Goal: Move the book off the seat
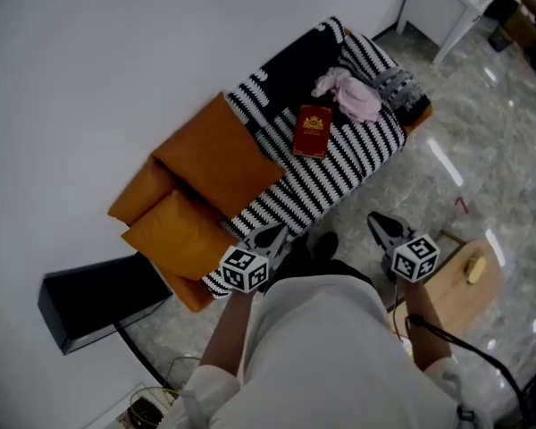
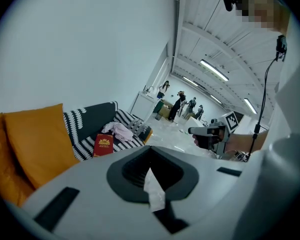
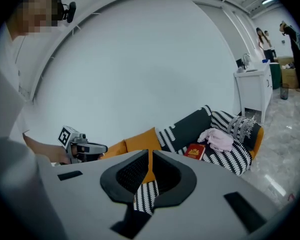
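Left gripper [image 1: 272, 237], clenched and empty, hovers at the striped seat's [image 1: 339, 181] near edge; the book [image 1: 313, 130] lies well ahead, long axis pointing away, slightly nearer it; right gripper [image 1: 381, 225], likewise clenched empty, hangs over floor [image 1: 482, 150].

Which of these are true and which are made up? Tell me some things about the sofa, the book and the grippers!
1. The red book lies on the striped cover of the sofa. True.
2. The left gripper is holding the book. False: its jaws are shut on nothing, apart from the book.
3. A pink cloth lies near the book. True.
4. The cushions are blue. False: they are orange.
5. The right gripper has its jaws wide open. False: they are shut.
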Action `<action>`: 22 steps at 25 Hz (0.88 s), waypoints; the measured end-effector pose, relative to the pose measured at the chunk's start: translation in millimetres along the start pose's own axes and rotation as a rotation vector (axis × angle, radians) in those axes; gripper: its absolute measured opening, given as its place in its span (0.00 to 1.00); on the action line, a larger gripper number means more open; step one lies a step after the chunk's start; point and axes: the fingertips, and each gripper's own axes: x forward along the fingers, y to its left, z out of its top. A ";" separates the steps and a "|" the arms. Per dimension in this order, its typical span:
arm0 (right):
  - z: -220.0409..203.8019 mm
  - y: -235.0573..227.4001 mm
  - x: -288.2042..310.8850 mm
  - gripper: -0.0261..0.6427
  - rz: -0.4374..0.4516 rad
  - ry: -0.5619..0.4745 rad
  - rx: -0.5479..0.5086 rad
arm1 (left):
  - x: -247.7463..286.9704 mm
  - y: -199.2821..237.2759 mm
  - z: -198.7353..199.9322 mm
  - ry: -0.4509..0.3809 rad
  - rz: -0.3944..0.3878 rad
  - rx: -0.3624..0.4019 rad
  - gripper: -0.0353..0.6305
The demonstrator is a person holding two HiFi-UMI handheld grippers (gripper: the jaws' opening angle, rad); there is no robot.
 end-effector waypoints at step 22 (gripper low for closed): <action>26.7 -51.9 98.8 0.11 -0.136 -0.001 0.048 | 79.0 115.0 46.3 0.059 -0.018 0.035 0.06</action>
